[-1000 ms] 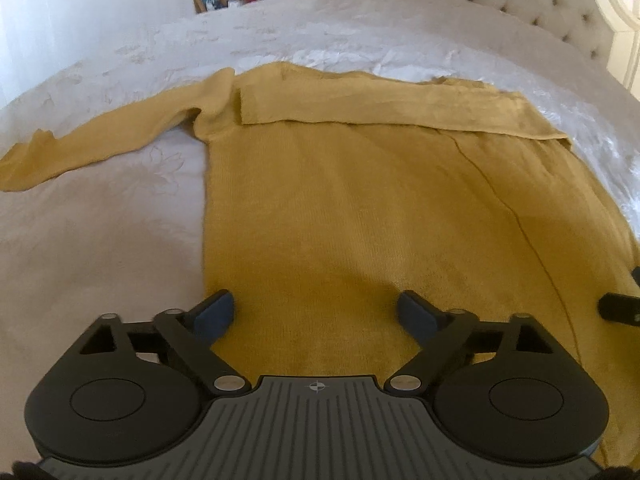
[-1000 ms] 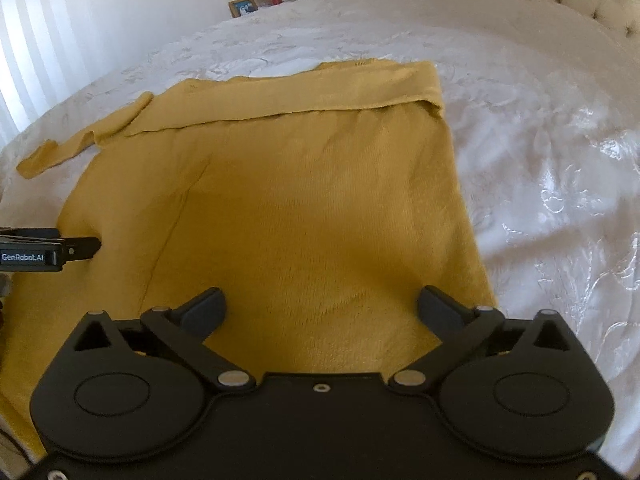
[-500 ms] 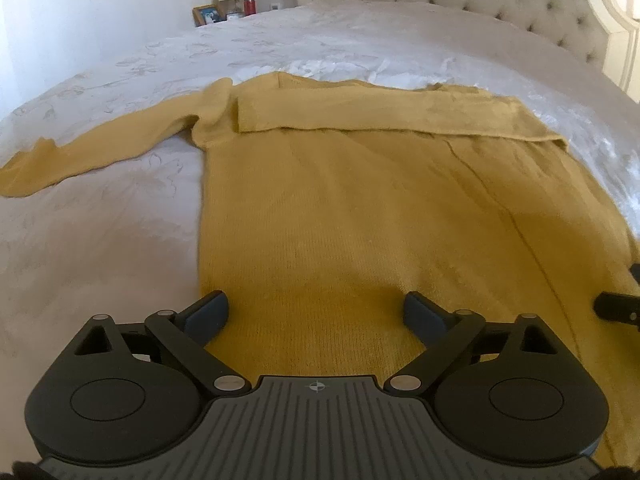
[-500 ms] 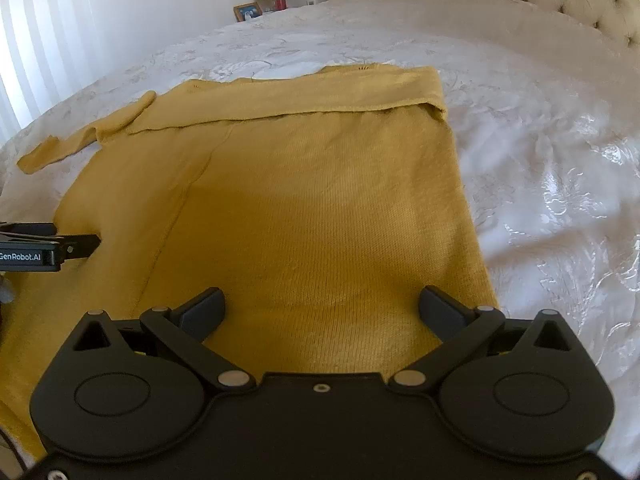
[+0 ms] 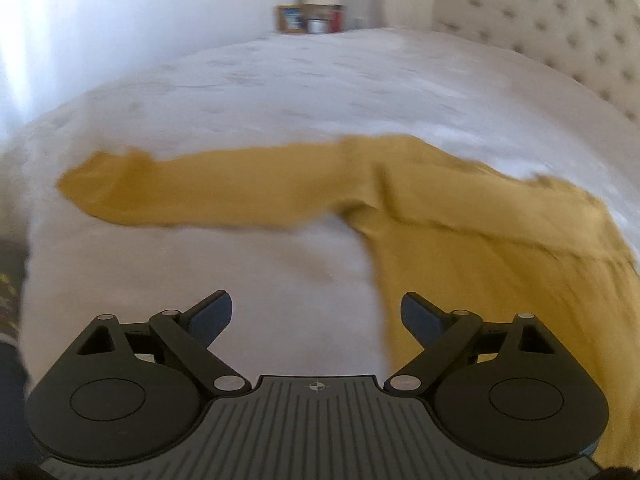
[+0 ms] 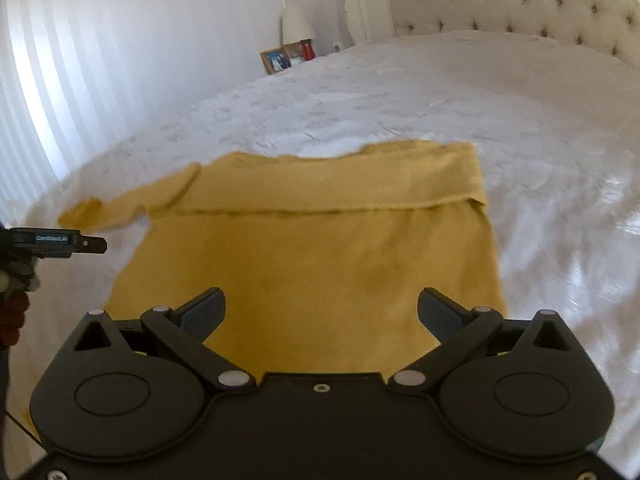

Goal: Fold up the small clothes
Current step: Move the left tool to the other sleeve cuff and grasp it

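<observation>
Looking at it, your left gripper [image 5: 316,312] had jaws wide open and empty, nearer the sweater's sleeve [image 5: 208,188] stretched sideways across mid-frame; right gripper [image 6: 320,308] also gaped.

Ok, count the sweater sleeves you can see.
2. One sleeve stretches left on the bedspread; the other sleeve is folded across the mustard sweater chest.

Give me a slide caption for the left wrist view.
Open left gripper above white bedspread, facing the mustard sweater's outstretched sleeve.
</observation>
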{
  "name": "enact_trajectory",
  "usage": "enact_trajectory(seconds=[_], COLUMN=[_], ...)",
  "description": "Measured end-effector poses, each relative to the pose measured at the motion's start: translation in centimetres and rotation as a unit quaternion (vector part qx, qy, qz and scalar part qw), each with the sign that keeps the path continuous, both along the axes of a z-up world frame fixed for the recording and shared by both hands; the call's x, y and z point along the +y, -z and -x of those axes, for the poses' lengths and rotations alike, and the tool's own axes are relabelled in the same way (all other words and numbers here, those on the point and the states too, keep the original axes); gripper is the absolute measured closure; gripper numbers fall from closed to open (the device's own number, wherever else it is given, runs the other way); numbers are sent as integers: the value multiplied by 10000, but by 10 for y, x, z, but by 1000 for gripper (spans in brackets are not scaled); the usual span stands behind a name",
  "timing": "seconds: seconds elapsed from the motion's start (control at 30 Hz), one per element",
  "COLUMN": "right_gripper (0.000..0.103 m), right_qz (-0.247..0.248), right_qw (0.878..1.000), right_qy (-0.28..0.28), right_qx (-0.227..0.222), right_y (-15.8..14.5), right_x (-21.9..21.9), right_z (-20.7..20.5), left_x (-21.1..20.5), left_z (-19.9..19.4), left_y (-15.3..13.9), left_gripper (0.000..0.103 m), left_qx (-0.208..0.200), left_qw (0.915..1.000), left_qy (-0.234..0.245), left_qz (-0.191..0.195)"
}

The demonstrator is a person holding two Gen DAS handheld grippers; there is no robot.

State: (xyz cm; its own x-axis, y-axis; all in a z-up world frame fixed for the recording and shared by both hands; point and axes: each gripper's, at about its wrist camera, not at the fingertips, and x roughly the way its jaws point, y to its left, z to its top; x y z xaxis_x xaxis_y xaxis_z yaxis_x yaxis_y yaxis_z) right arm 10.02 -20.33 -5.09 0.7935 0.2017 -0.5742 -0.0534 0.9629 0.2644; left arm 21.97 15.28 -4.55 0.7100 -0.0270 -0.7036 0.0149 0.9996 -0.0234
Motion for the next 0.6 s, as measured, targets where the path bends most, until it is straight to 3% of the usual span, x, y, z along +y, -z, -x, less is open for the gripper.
enact_trajectory(seconds=[0.3, 0.6], right_gripper=[1, 1], right_qz=[-109, -104], right_qw=[9993, 9977], right_qy=[-323, -646], right_qx=[-126, -160], right_y=[-4, -2], right_x=[27, 51], right_z=[-44, -71], left_x=[82, 145], left_z=[-81, -114], left_y=[-2, 18], left_gripper=[11, 11], left_qx=[-54, 40], left_qw=[9939, 9746], left_qy=[-1087, -2218], left_qz=[-157, -292])
